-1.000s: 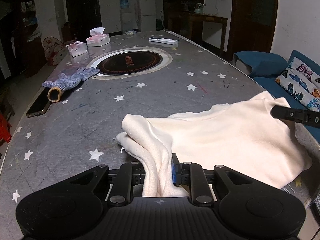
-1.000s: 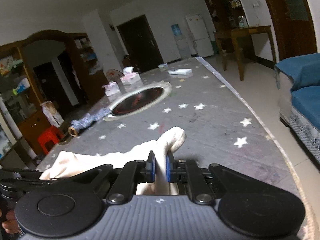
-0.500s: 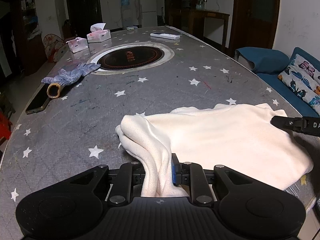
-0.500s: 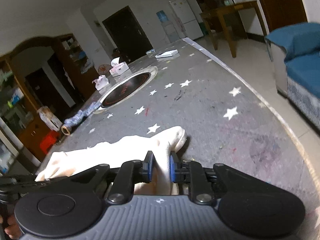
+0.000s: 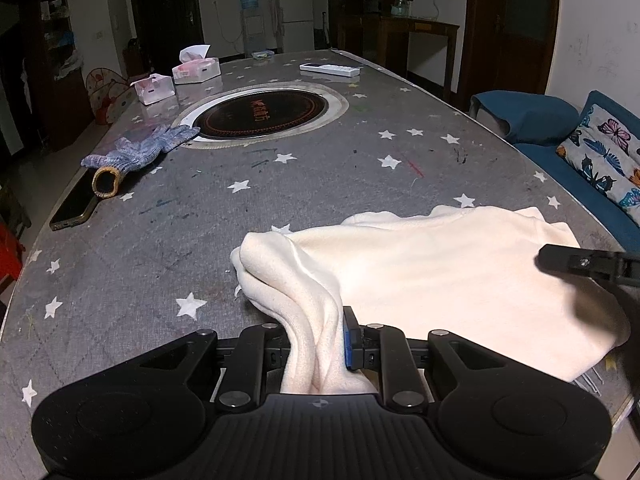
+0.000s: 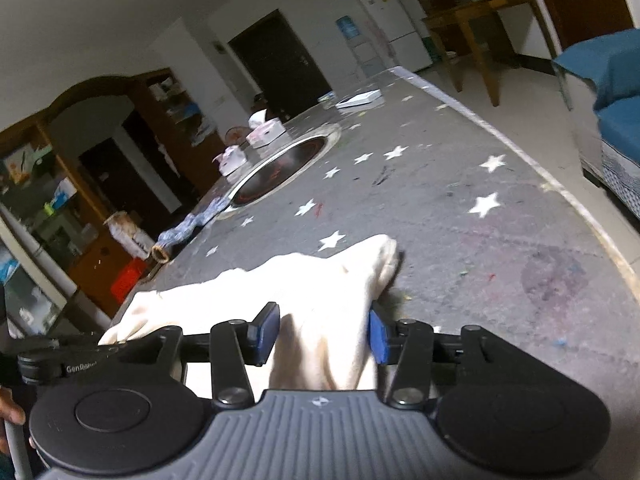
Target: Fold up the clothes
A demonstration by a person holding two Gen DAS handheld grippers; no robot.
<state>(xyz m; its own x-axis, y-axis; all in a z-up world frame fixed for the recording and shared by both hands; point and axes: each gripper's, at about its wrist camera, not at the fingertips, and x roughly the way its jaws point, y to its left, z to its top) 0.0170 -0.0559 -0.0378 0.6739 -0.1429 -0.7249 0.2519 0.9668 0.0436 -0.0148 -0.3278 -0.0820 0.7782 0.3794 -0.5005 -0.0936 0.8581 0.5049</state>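
Observation:
A cream fleece garment (image 5: 432,280) lies on the near right part of the grey star-patterned table (image 5: 280,184). My left gripper (image 5: 316,344) is shut on a bunched fold at its left end. In the right wrist view my right gripper (image 6: 322,332) is open, its blue pads wide apart with the other end of the garment (image 6: 320,292) lying loose between them. The right gripper's finger (image 5: 580,264) shows at the right of the left wrist view, over the cloth.
A round black hob (image 5: 260,114) is set in the table's middle. A blue knit glove (image 5: 136,152) and a phone (image 5: 74,206) lie at the left. Two tissue boxes (image 5: 196,68) and a white remote (image 5: 330,69) sit at the far end. A blue sofa (image 5: 560,128) stands right.
My right gripper has opened and let go of the garment's end. Both grippers moved forward and down, so the cloth now lies flatter and farther onto the table.

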